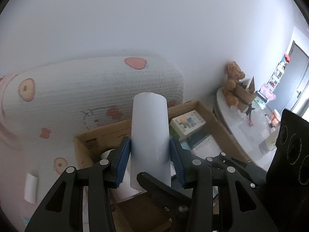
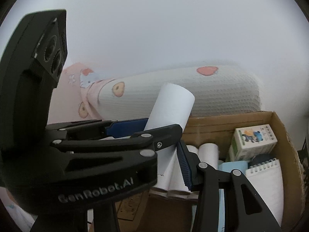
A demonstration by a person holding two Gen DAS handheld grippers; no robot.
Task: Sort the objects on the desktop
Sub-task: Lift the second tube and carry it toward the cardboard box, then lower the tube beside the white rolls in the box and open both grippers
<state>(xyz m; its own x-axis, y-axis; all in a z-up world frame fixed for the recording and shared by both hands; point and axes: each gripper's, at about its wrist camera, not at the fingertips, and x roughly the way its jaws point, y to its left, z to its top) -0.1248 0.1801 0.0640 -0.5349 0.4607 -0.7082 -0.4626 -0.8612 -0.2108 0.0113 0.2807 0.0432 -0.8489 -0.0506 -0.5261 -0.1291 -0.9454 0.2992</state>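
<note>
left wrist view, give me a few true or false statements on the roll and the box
1. The left tool grips a white paper roll. True.
2. The cardboard box is empty. False: it holds more rolls, a printed carton and a spiral notebook.
3. A teddy bear sits on the round table. True.
4. The gripped roll lies flat inside the box. False: it is clamped between the blue pads, raised in front of the box.
</note>
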